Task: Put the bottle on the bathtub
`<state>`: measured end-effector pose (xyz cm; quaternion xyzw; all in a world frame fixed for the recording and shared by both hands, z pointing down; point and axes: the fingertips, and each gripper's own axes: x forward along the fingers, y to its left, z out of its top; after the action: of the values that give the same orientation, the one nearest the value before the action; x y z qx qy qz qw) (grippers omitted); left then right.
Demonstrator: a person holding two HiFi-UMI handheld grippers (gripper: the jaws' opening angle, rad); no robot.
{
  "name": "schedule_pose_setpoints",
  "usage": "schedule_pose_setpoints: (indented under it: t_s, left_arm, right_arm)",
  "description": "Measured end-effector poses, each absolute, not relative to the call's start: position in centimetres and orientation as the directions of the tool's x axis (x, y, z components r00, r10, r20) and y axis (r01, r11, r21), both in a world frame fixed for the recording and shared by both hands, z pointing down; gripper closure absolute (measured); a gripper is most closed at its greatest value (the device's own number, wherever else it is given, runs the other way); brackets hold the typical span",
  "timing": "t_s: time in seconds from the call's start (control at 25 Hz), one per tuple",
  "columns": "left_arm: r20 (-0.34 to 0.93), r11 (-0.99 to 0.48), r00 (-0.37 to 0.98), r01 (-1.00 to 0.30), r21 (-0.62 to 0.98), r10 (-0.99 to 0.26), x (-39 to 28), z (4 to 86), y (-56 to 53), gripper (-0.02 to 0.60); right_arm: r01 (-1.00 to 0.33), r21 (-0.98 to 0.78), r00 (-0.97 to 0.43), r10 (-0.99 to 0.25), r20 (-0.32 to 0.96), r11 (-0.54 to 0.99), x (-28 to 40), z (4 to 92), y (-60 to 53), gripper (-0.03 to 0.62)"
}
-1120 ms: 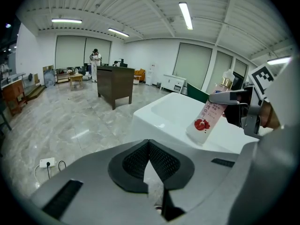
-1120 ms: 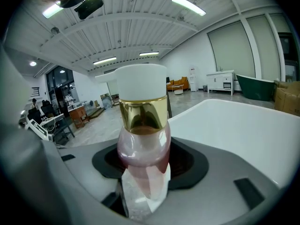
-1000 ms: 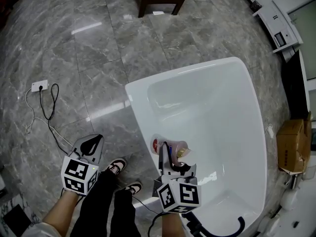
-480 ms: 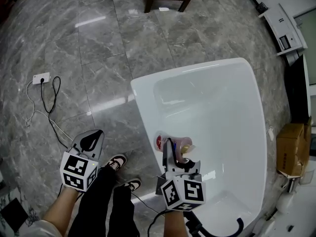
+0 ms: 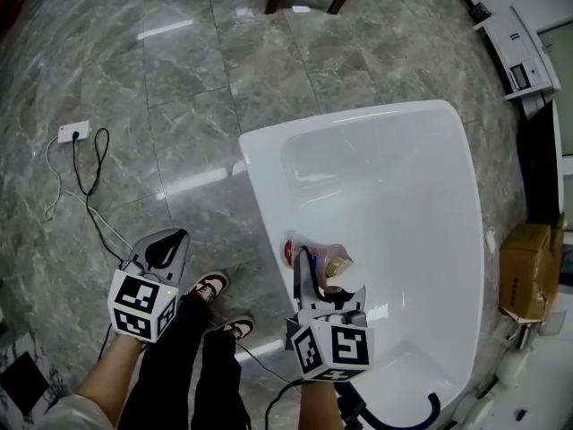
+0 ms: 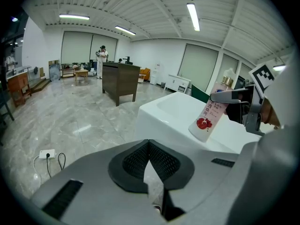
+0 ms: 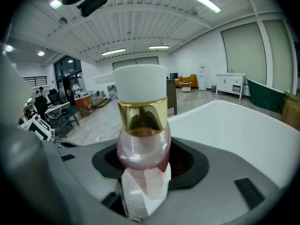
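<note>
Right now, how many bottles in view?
1. The bottle is clamped in the right gripper, by the rim of the tub. None else shows, though the gripper hides part of the tub.

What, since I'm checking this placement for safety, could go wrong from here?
1. The bottle is tilted in the right gripper over the rim of the bathtub; released like this, it may topple inside or onto the floor.
2. The rim looks narrow, glossy and rounded, so the base might slide off.
</note>
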<state>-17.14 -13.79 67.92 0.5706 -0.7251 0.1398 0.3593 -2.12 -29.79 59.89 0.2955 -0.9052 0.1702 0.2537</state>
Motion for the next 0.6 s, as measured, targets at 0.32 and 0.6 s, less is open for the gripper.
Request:
schedule_pose_setpoints:
  t_s: [0.32, 0.6]
  left_arm:
    - [0.684, 0.306, -0.078, -0.926, 0.219, -0.726, -16.9, 68.2, -13.7, 0.565]
    - [0.681, 0.303, -0.075, -0.927, 0.222, -0.728, -16.9, 68.1, -13.7, 0.565]
  right_arm:
    - [-0.584, -0.114, -0.716, -0.444, 0.538, 0.803, -2.6, 59.8, -29.2, 0.353]
    - [-0.568, -0.072, -0.718, -0.452, 0.529, 0.82, -3.0, 59.7, -28.5, 0.353]
